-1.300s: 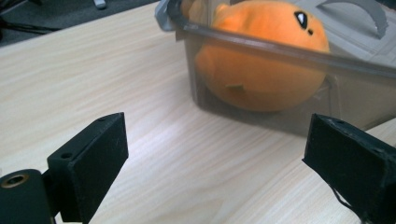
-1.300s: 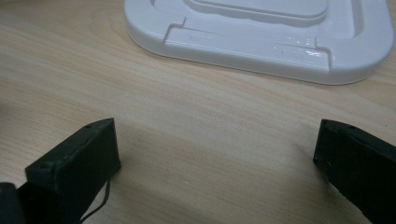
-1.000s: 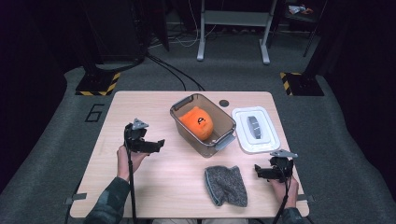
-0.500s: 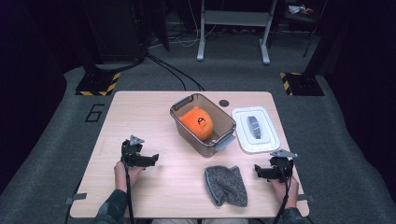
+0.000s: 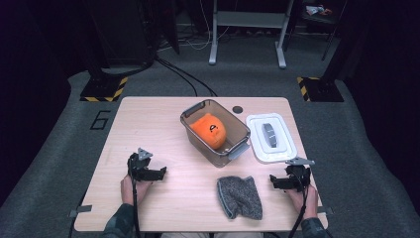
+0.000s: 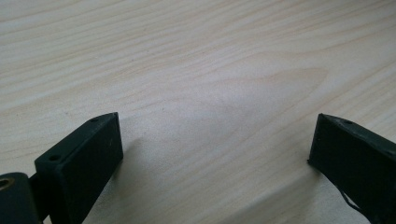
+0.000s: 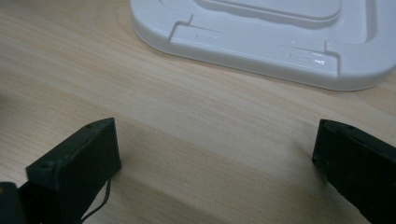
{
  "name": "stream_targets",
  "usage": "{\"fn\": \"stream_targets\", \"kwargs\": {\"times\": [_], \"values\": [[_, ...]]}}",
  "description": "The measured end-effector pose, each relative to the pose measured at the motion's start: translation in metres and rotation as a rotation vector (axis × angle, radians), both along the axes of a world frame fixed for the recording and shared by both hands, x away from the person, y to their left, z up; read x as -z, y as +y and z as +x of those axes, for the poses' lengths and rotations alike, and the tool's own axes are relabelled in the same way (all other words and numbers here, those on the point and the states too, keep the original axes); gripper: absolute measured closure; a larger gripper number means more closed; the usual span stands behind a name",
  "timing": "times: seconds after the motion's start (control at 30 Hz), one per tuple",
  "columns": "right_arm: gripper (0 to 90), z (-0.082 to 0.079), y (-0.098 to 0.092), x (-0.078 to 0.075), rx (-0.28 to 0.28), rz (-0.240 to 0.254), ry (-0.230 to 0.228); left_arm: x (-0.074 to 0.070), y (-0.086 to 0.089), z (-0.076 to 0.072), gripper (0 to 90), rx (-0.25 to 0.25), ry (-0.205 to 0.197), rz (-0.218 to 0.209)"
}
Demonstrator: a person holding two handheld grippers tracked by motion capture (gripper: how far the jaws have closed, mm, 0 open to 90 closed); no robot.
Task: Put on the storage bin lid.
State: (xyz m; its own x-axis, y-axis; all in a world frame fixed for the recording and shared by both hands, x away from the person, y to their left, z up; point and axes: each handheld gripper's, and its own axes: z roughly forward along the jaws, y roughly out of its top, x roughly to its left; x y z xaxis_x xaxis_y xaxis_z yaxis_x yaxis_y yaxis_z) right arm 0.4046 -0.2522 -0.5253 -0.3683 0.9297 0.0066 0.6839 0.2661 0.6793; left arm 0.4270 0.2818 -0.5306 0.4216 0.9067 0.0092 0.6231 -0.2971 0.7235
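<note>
A clear grey bin [image 5: 237, 144] stands at the table's middle with an orange soft toy [image 5: 210, 130] inside it. Its white lid [image 5: 270, 136] lies flat to the right of it. Near the front edge lies a grey knitted cloth [image 5: 239, 197]. My left gripper [image 5: 151, 172] rests low at the front left, open over bare wood [image 6: 215, 140], nothing between the jaws. At the front right, my right gripper [image 5: 283, 181] sits open beside the cloth. Its jaws [image 7: 215, 144] are spread just short of the white lid's near edge [image 7: 261, 51].
A small dark disc [image 5: 237, 109] is set in the wooden table [image 5: 148, 124] behind the bin. Dark floor, cables and stand legs surround the table. Bare wood lies at the left half.
My left gripper has drawn back toward the front edge and come down lower on the table. The right gripper, bin, lid and cloth have stayed put.
</note>
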Motion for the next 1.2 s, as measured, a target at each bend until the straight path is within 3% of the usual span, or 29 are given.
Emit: {"fn": "stream_targets", "kwargs": {"times": [0.13, 0.43, 0.73, 0.9, 1.1, 1.2], "values": [[0.0, 0.003, 0.0, -0.003, -0.007, -0.016, 0.039, 0.0, -0.001, 0.001, 0.1, 0.007, 0.0, 0.01], [0.1, 0.018, -0.004, -0.031, 0.012, 0.022, -0.001, 0.0, -0.001, 0.001, 0.3, 0.02, -0.003, 0.011], [0.0, 0.052, 0.005, -0.053, 0.006, 0.004, -0.007, -0.001, 0.0, 0.0, 0.3, 0.032, 0.008, 0.026], [0.0, 0.072, 0.012, -0.056, 0.004, -0.006, -0.011, -0.001, 0.0, 0.0, 0.4, 0.033, 0.012, 0.025], [0.8, 0.095, 0.021, -0.056, -0.006, -0.006, 0.016, 0.0, -0.001, 0.0, 0.4, 0.029, 0.006, 0.024], [8.1, 0.105, 0.025, -0.055, -0.003, -0.03, -0.002, 0.0, -0.001, 0.0, 0.4, 0.029, 0.006, 0.025]]}}
